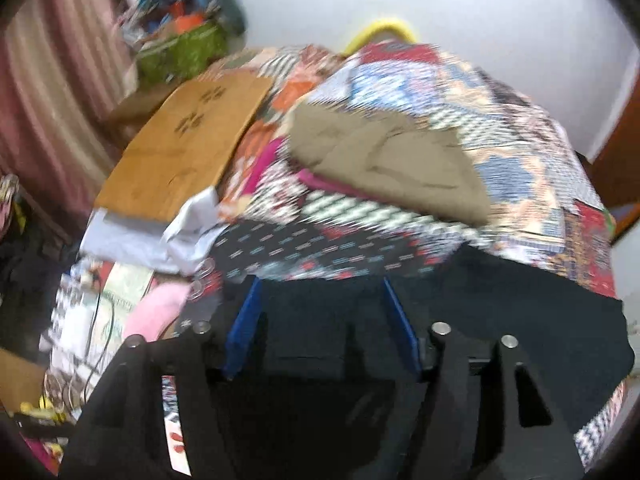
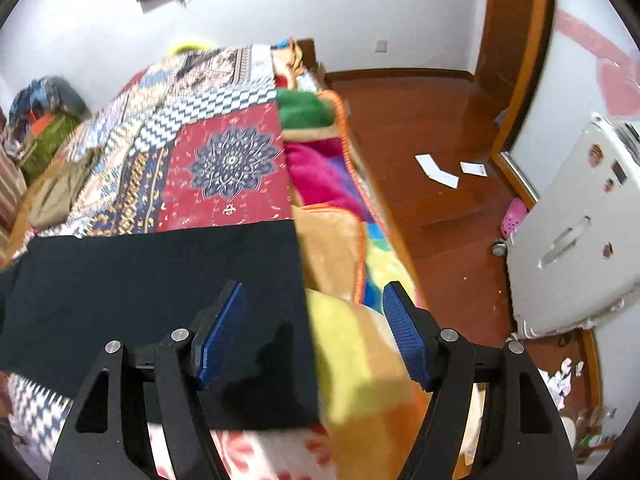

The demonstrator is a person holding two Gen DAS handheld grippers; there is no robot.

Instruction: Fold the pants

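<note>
Here the black pants (image 2: 160,280) lie flat as a neat dark band across the near part of the bed, on top of the patchwork bedspread (image 2: 224,168). Their right edge stops straight where the colourful fleece blanket (image 2: 340,240) begins, probably because the cloth was laid along the bed's width to give room for folding.

The right gripper (image 2: 316,332) hangs over this right edge with its blue pads wide apart. The edge of the pants passes between them, but no pad presses on the cloth, so it holds nothing. The left gripper (image 1: 320,320) is above the other part of the pants (image 1: 500,320), also with the jaws apart and nothing clamped; this view is blurred, so finer detail cannot be told.

Further up the bed a khaki garment (image 1: 384,160) lies already folded, and a brown cardboard sheet (image 1: 184,144) rests at the left side, both well apart from the pants. It seems the pants are spread or partly folded, and both grippers are free for the next grasp.
</note>
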